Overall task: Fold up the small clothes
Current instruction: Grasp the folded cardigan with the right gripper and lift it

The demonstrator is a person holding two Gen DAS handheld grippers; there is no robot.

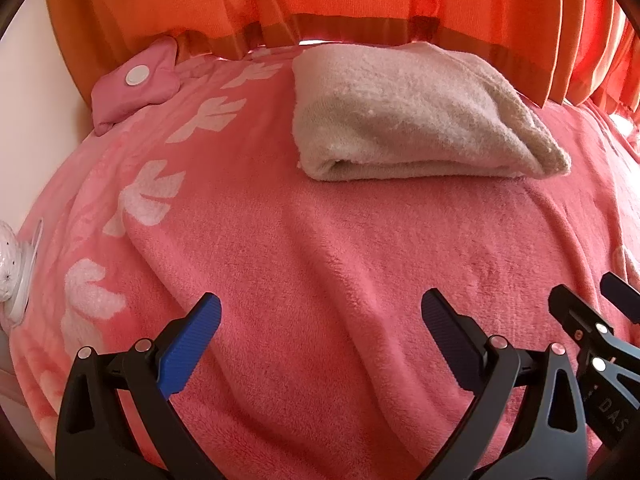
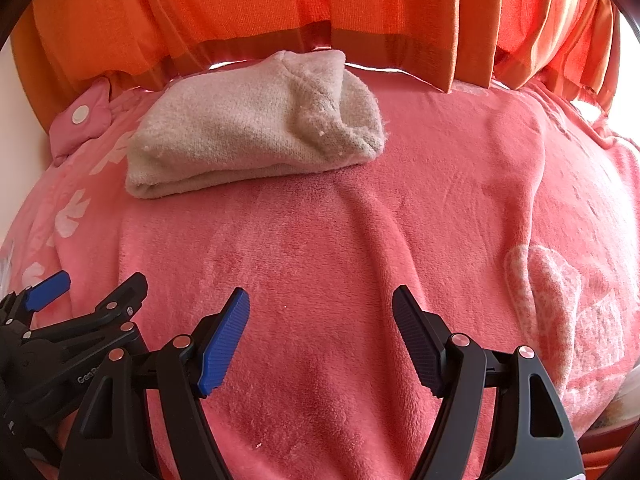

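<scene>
A beige knitted garment [image 1: 404, 116] lies folded into a thick bundle on a pink fleece blanket [image 1: 320, 248], far ahead of both grippers. It also shows in the right wrist view [image 2: 256, 124], up and to the left. My left gripper [image 1: 320, 312] is open and empty, low over the blanket, well short of the garment. My right gripper [image 2: 320, 304] is open and empty too, beside the left one. The right gripper's tips show at the left wrist view's right edge [image 1: 584, 300]. The left gripper shows at the right wrist view's lower left [image 2: 96, 292].
Orange curtains [image 1: 320, 0] hang along the back edge of the blanket. A small pink cushion with a white button [image 1: 134, 84] sits at the far left. A white object [image 1: 16, 268] lies at the left edge. The blanket [image 2: 440, 200] has white flower and heart prints.
</scene>
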